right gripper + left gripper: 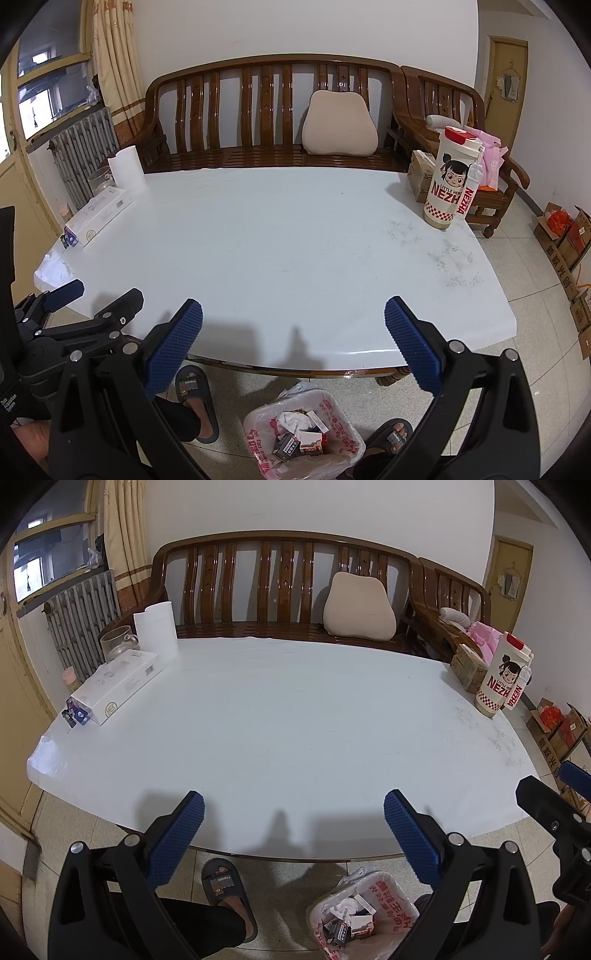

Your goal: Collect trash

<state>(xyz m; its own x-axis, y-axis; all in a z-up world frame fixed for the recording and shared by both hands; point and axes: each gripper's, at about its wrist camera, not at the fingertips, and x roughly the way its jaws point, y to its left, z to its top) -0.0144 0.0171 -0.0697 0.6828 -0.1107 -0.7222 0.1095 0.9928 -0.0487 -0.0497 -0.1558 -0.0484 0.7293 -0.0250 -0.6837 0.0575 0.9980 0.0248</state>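
Note:
A bin lined with a white plastic bag with red print [364, 912] [304, 434] stands on the floor below the table's near edge; crumpled paper and small cartons lie inside it. My left gripper [293, 836] hovers over the near edge of the white table [288, 716], open, nothing between its blue pads. My right gripper [293, 345] is likewise open and empty over the table [273, 240] edge, above the bin. In the right wrist view the left gripper [94, 295] shows at the left side.
On the table: a white box [118, 686], paper roll [157, 627], glass jug [116, 642] at far left; a tall NEZHA cup [448, 181] and cardboard box [419, 177] at far right. A wooden bench [288, 590] stands behind. A person's feet in slippers [194, 398] flank the bin.

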